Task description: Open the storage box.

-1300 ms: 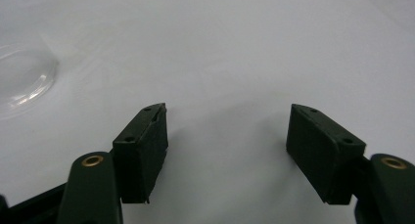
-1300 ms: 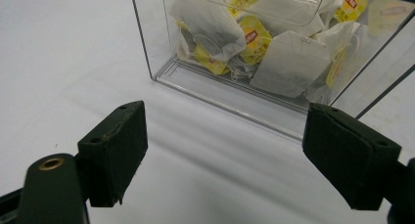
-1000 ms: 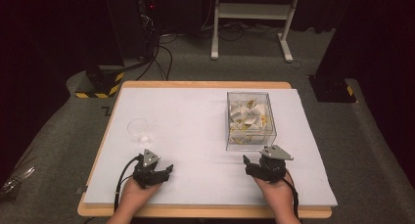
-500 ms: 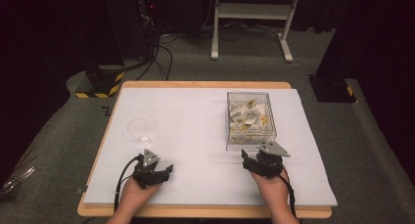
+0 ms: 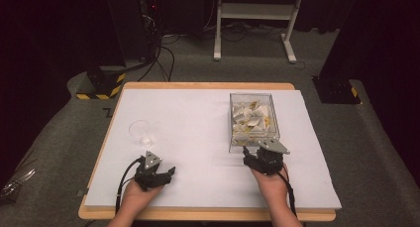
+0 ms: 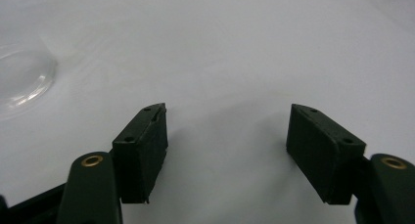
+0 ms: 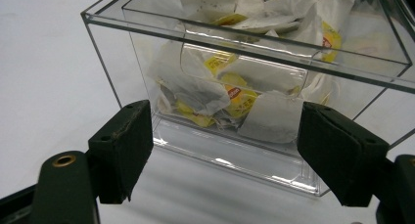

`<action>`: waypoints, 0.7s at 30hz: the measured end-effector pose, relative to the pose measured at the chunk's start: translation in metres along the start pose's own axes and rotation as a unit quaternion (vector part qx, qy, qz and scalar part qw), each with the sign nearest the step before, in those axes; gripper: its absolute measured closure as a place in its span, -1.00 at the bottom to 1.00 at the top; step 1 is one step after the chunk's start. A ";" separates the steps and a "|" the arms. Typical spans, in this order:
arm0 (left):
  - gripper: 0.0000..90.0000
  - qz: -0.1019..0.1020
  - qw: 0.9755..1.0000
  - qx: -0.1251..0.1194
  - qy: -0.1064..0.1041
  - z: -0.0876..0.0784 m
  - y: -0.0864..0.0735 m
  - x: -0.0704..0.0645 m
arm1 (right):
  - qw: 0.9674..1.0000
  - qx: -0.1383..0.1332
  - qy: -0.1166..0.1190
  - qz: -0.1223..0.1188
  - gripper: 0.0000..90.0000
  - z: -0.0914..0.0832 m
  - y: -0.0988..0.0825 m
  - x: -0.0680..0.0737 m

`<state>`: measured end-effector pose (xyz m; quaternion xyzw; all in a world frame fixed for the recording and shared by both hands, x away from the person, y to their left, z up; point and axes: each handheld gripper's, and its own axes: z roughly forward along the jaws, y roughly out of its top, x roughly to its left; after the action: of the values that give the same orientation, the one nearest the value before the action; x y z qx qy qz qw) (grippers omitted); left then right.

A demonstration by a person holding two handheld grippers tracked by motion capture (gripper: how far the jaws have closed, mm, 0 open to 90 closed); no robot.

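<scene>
Right gripper [image 7: 222,136], jaws spread and empty after narrowing slightly, faces near wall of clear box [image 7: 235,155]; left gripper [image 6: 227,136] spread over bare sheet [image 6: 235,53].

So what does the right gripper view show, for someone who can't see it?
A clear plastic box full of white tea bags with yellow tags stands on a white table, right in front of the right claw. The claw's two black jaws stand wide open, with nothing between them but the table.
</scene>
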<state>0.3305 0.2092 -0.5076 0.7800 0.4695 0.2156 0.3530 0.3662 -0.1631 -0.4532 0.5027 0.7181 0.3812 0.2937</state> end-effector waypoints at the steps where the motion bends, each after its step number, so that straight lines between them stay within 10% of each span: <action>1: -0.29 0.000 1.000 0.000 0.000 0.000 0.000 0.000 | 1.000 0.000 0.000 0.000 -0.52 0.000 0.000 0.000; 21: -0.30 0.000 1.000 0.000 -0.001 0.000 0.000 0.000 | 0.999 0.002 -0.039 0.029 -0.44 0.010 0.012 0.005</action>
<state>0.3305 0.2092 -0.5076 0.7804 0.4692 0.2149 0.3529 0.3782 -0.1534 -0.4485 0.5384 0.6920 0.3684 0.3091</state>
